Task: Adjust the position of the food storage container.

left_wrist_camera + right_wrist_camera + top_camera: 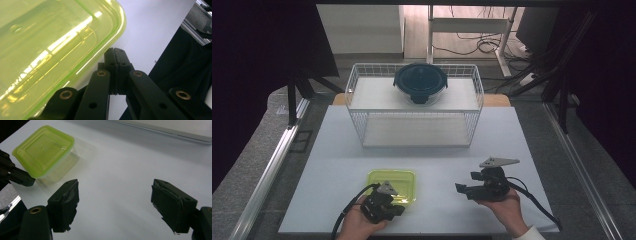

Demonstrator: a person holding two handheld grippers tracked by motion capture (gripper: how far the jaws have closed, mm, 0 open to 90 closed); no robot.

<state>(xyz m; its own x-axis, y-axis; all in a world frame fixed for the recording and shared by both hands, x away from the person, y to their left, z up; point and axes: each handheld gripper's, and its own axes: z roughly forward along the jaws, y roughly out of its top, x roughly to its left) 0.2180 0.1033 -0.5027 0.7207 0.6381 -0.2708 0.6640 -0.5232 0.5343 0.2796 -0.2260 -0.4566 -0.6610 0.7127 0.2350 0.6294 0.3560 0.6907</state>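
**Green box at the near edge, 2 grippers beside it**

High view: a shallow box (392,185) with a translucent yellow-green lid and rounded corners lies flat on the smooth white table (427,155), near its front edge. The left gripper (384,206), held in a hand, sits at the box's near side and covers part of that edge. The right gripper (467,189) rests in the other hand, well apart from the box to the right, its jaws pointing left. Behind them stands a white wire basket (414,102) with a round, dark blue lidded bowl (420,82) on its upper shelf. Dark curtains close in both sides.

Left gripper view: the glossy lid (55,47) fills the upper left, cut off by the frame, with bright reflections on it. The left gripper (115,51) has its 2 black jaws pressed together with nothing between them, tips just beside the lid's rounded corner; whether they touch it cannot be told.

Right gripper view: the right gripper (115,202) has its 2 jaws spread wide, bare table between them, their pads rough and worn. The box (46,152) shows a clear body under the green lid, and the left gripper's closed tip (23,180) sits at its near corner.
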